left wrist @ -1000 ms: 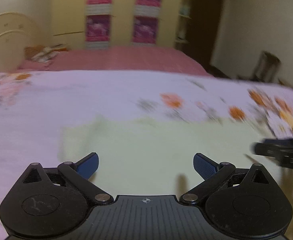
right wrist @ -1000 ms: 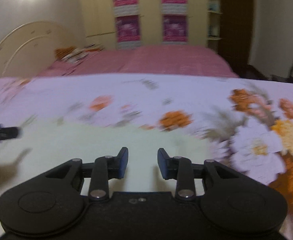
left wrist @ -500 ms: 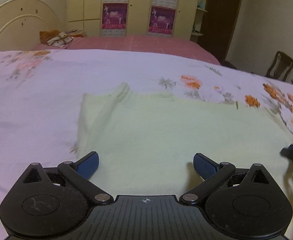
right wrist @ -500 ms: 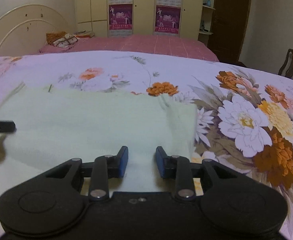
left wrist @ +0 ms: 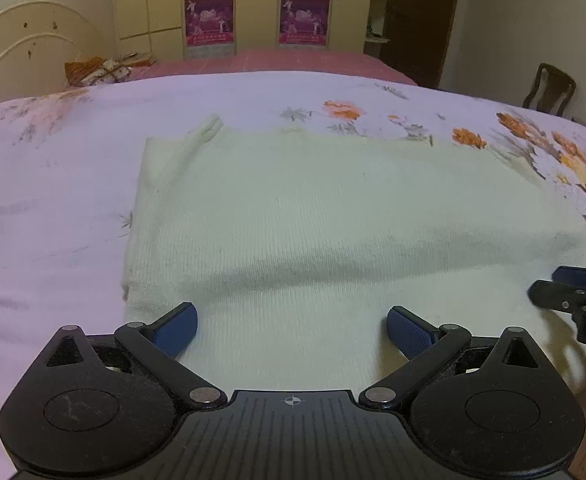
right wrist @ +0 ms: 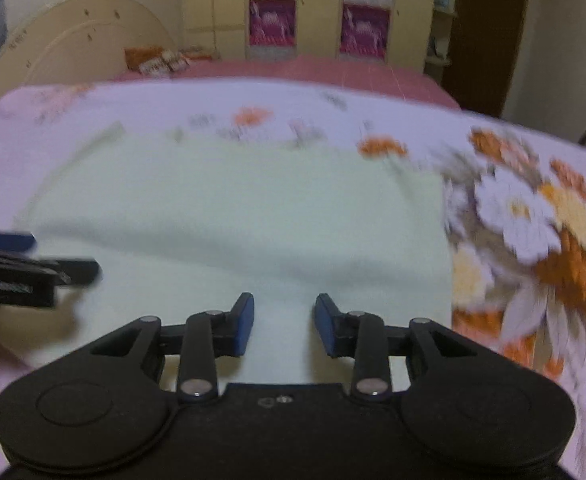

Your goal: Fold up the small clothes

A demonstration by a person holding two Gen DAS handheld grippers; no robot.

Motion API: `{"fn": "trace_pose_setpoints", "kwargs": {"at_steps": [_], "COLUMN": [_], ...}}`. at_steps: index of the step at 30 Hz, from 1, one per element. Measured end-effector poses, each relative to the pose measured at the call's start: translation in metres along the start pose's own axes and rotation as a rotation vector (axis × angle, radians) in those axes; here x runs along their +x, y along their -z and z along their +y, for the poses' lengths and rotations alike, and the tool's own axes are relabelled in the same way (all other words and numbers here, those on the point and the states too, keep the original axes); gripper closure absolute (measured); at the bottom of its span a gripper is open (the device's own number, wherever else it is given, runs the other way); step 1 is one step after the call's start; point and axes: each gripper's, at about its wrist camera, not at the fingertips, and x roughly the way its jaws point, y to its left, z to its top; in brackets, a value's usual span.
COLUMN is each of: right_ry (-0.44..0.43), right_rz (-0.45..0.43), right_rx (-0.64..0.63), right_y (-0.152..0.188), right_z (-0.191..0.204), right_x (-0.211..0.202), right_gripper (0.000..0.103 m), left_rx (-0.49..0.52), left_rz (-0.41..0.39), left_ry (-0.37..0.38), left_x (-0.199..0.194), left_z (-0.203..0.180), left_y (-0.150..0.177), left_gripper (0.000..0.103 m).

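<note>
In the left wrist view, a pale green knit garment [left wrist: 333,220] lies spread flat on a bed covered by a pink floral bedsheet [left wrist: 53,200]. A narrow strip of the garment, a sleeve or strap, runs along its far left corner, and a shallow crease crosses the cloth near its close edge. The left gripper [left wrist: 291,330] hangs over the garment's near left part with its blue-padded fingers spread wide and nothing between them. The right gripper [left wrist: 573,288] shows at the garment's near right edge, seen from the side. Beyond the garment, a cream headboard [left wrist: 25,48] stands to the far left, a yellow wardrobe [left wrist: 253,4] with magenta posters behind, and a dark wooden chair [left wrist: 549,88] to the far right.

The right wrist view is blurred. The right gripper [right wrist: 284,326] sits over the garment's [right wrist: 233,208] near right part, its fingers held a modest gap apart with only cloth showing below them; whether they touch the cloth cannot be told. The left gripper [right wrist: 33,264] reaches in at the garment's near left side. Large orange and white flowers of the bedsheet [right wrist: 533,220] lie just beside the garment's right edge.
</note>
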Motion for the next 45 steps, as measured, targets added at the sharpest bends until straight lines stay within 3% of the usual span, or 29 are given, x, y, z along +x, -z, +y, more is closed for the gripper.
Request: {"fn": "trace_pose_setpoints", "kwargs": {"at_steps": [19,27,31,40,45], "right_ry": [0.036,0.013,0.030,0.020,0.007], "right_rz": [0.010,0.000,0.006,0.012,-0.031], "right_rx": [0.026,0.065,0.014,0.046,0.048], "right_y": [0.031,0.031,0.038,0.034,0.025], "right_z": [0.006,0.004,0.011,0.009,0.012], "right_x": [-0.027,-0.040,-0.037,-0.043,-0.052], "right_gripper": [0.058,0.057,0.055,0.050,0.048], "left_rx": [0.054,0.017,0.048,0.024,-0.007], "left_rz": [0.013,0.015,-0.003,0.023,-0.014], "left_ry": [-0.019,0.000,-0.023,-0.029,-0.001], "left_x": [-0.019,-0.041,-0.040,-0.043,-0.052], "left_z": [-0.002,0.004,0.003,0.003,0.003], "left_y": [0.021,0.032,0.045,0.039,0.025], "left_gripper": [0.000,0.000,0.000,0.000,0.000]}}
